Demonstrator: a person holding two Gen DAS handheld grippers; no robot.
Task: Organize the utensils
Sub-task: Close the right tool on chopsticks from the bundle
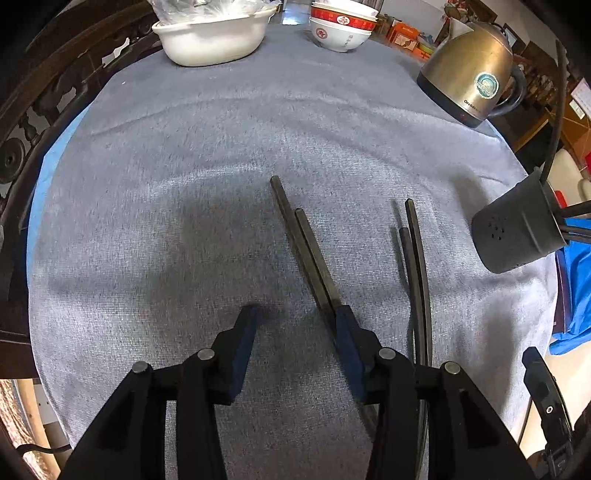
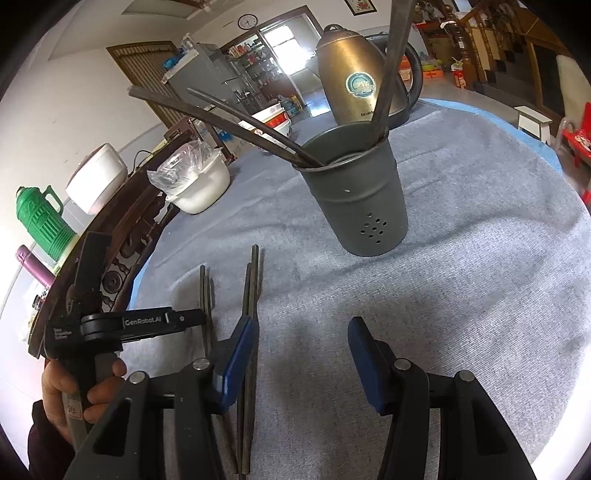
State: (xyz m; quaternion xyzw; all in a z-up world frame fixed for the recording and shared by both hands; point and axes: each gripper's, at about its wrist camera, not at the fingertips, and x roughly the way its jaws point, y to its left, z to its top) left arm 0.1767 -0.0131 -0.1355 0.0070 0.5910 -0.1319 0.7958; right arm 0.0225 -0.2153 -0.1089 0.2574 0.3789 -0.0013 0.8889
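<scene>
Two pairs of dark chopsticks lie on the grey cloth. One pair (image 1: 303,243) runs from the cloth's middle under my left gripper's right finger. The other pair (image 1: 415,258) lies to its right. My left gripper (image 1: 295,317) is open and empty above the cloth. In the right wrist view both pairs show, one (image 2: 205,306) further left and one (image 2: 251,295) by the left finger. My right gripper (image 2: 301,332) is open and empty. A dark grey holder (image 2: 360,195) stands ahead of it with several chopsticks inside; it also shows at the left wrist view's right edge (image 1: 517,229).
A brass kettle (image 1: 476,70) stands at the far right of the table. A white basin (image 1: 214,37) with a plastic bag and stacked bowls (image 1: 341,26) stand at the far edge. A carved wooden chair (image 1: 33,110) borders the left side. A blue cloth (image 1: 576,288) lies at the right.
</scene>
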